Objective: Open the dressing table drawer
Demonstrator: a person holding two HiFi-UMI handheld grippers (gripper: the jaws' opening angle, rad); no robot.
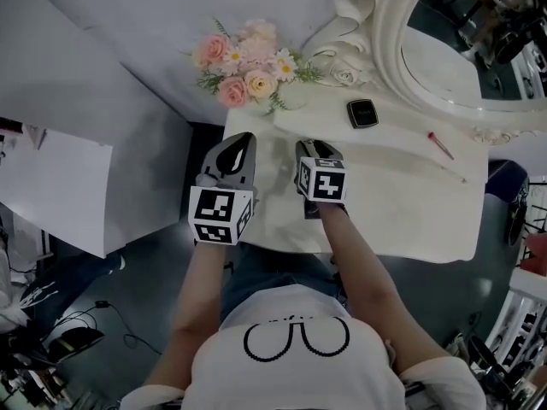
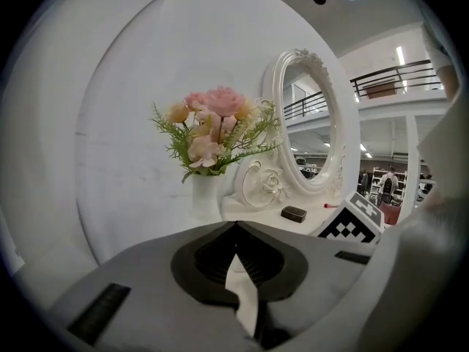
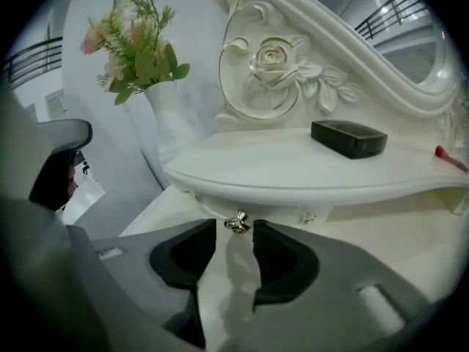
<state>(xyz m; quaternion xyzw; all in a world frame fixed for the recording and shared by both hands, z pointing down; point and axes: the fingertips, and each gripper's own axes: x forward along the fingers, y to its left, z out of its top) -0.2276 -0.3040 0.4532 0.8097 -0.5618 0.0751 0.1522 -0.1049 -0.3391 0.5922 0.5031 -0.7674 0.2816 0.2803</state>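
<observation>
The white dressing table (image 1: 402,212) has a raised shelf (image 3: 293,171) with a small drawer front (image 3: 282,213) under its rim. A small metal knob (image 3: 236,224) sticks out of that drawer. My right gripper (image 3: 234,229) points at it, its jaws partly apart with the knob at their tips; the pads do not touch it. In the head view the right gripper (image 1: 312,146) is over the tabletop, close to the shelf edge. My left gripper (image 1: 242,139) hovers beside it at the table's left end, its jaws (image 2: 234,227) shut with nothing held.
A white vase of pink flowers (image 1: 244,67) stands at the shelf's left end. A black box (image 1: 361,113) and a red stick (image 1: 441,145) lie farther right. The ornate oval mirror (image 1: 453,49) rises behind. A white wall panel (image 1: 77,101) lies left of the table.
</observation>
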